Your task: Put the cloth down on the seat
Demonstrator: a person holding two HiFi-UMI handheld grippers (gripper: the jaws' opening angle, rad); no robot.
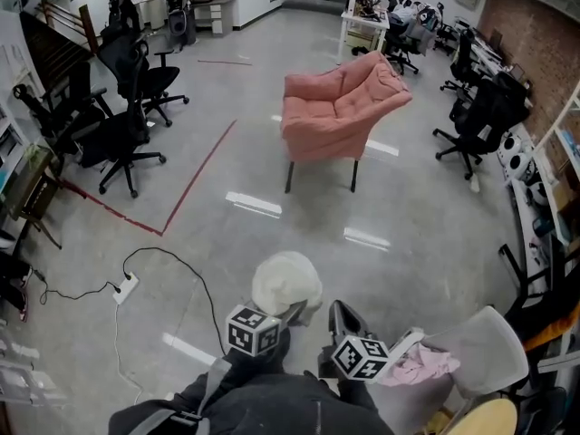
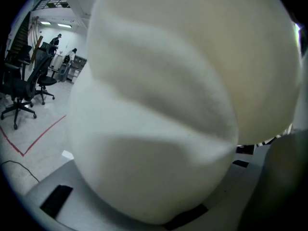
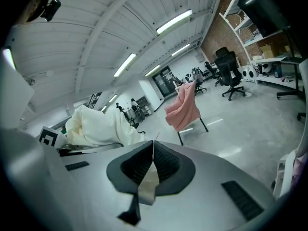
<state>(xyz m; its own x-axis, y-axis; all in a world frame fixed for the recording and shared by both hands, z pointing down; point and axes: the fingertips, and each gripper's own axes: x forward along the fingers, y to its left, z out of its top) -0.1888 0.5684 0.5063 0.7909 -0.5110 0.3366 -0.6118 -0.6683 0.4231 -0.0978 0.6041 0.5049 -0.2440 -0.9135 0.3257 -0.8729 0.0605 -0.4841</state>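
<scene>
A glossy grey floor (image 1: pixel 408 207) lies open and wide between the person and the pink upholstered armchair (image 1: pixel 340 107), which stands well apart, in the middle of the room. A red tape line (image 1: pixel 195 179) crosses the floor to the left of that open stretch. Near it lie a white power strip (image 1: pixel 125 288) and its black cable. Black office chairs (image 1: pixel 127 134) edge the left side, and more of them crowd the desks on the right. A white chair (image 1: pixel 485 356) carrying a crumpled pink fabric (image 1: pixel 421 365) stands just beside the right gripper (image 1: pixel 343 320).

The cream fluffy cloth (image 1: pixel 285 282) is bundled at the tip of the left gripper (image 1: pixel 292 314), up off the floor and far from the armchair's seat. In the left gripper view it fills nearly the whole frame, and the fingers are clamped on it, partly open around its bulk.

The right gripper's ribbed black fingers (image 3: pixel 166 162) are together, the pads meeting along a thin line. A small pale sliver shows low between them; I cannot tell what it is.
</scene>
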